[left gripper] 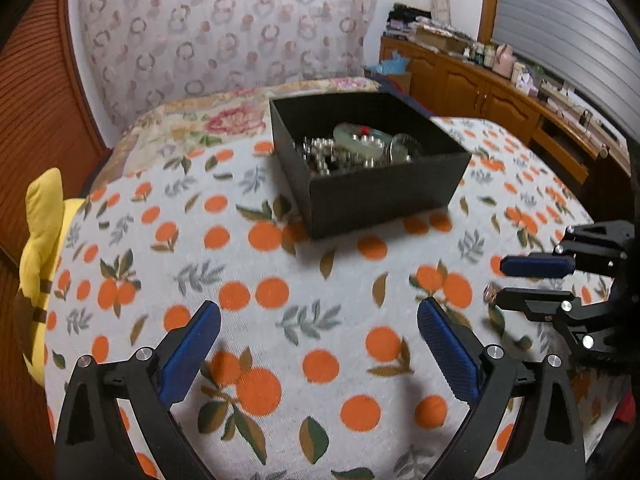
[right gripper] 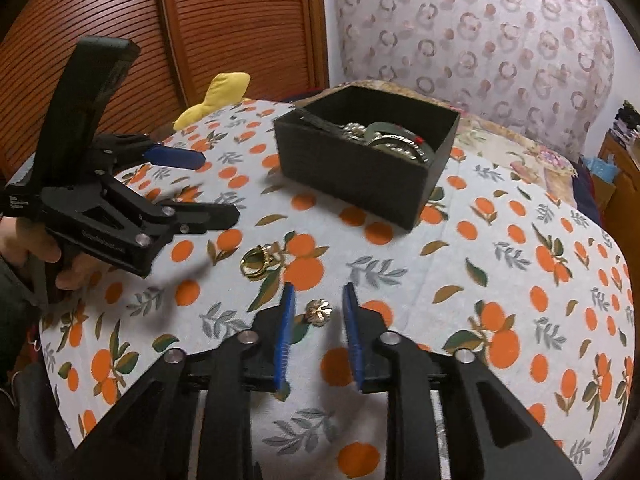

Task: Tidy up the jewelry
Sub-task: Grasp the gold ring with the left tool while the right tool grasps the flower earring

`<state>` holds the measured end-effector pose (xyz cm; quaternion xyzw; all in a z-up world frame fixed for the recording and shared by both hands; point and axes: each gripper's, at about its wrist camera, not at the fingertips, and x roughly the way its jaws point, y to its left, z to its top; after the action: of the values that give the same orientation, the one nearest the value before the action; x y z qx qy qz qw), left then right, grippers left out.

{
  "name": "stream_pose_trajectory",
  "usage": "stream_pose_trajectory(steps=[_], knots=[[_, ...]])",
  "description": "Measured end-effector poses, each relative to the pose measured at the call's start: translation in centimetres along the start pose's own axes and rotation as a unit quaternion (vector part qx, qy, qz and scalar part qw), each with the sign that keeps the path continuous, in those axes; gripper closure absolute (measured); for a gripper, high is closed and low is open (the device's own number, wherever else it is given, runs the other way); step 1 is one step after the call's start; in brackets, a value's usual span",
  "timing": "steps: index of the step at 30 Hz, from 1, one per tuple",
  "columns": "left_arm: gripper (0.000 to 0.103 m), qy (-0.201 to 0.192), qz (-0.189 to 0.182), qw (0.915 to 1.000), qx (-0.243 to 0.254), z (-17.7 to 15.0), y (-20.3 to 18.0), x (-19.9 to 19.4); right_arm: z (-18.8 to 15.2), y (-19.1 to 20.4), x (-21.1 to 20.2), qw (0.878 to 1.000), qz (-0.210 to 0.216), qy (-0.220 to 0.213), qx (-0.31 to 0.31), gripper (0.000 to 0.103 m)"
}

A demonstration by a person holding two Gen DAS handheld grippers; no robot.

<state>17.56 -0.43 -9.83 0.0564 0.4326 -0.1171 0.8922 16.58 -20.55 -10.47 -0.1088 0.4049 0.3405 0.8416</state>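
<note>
1. Lying loose on the orange-print cloth [right gripper: 400, 280], a small flower-shaped gold piece [right gripper: 318, 311] sat between the two blue pads of the right gripper [right gripper: 319, 308]; the pads stood a little apart on either side of it, and neither appeared to press on it.
2. Just beyond and to the left of it in the right wrist view lay a gold ring [right gripper: 260, 261], also on the cloth and touched by neither tool.
3. Farther back stood the black box [right gripper: 360, 176], open-topped and already holding a heap of silver beads, a pale green bangle and other pieces.
4. The left gripper [left gripper: 318, 322] hovered over bare cloth with its jaws spread wide and nothing between them; in the right wrist view it pointed toward the ring's side of the cloth.
5. The step in hand looked like the pick-up of the last loose pieces, with most of the jewelry apparently boxed already.
6. The next move would likely call for the right pads to settle low around the flower piece and close gently, since so small and rounded a thing could slip or skid on soft fabric, then a carry to the box.
</note>
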Motion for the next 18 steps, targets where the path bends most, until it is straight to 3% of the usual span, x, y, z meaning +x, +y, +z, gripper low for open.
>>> stream_pose_trajectory(steps=[12,15,18], knots=[[0.008,0.025,0.004,0.9994,0.022,-1.3,-0.9,1.2,-0.2,0.8,1.0,0.999,-0.002,0.021,-0.028,0.071],[0.008,0.020,0.004,0.9995,0.024,-1.4,-0.9,1.2,-0.3,0.9,1.0,0.999,-0.012,0.022,-0.034,0.086],[0.007,0.018,0.005,0.9996,0.023,-1.4,-1.0,1.2,-0.4,0.5,0.8,0.999,-0.007,0.023,-0.029,0.086]])
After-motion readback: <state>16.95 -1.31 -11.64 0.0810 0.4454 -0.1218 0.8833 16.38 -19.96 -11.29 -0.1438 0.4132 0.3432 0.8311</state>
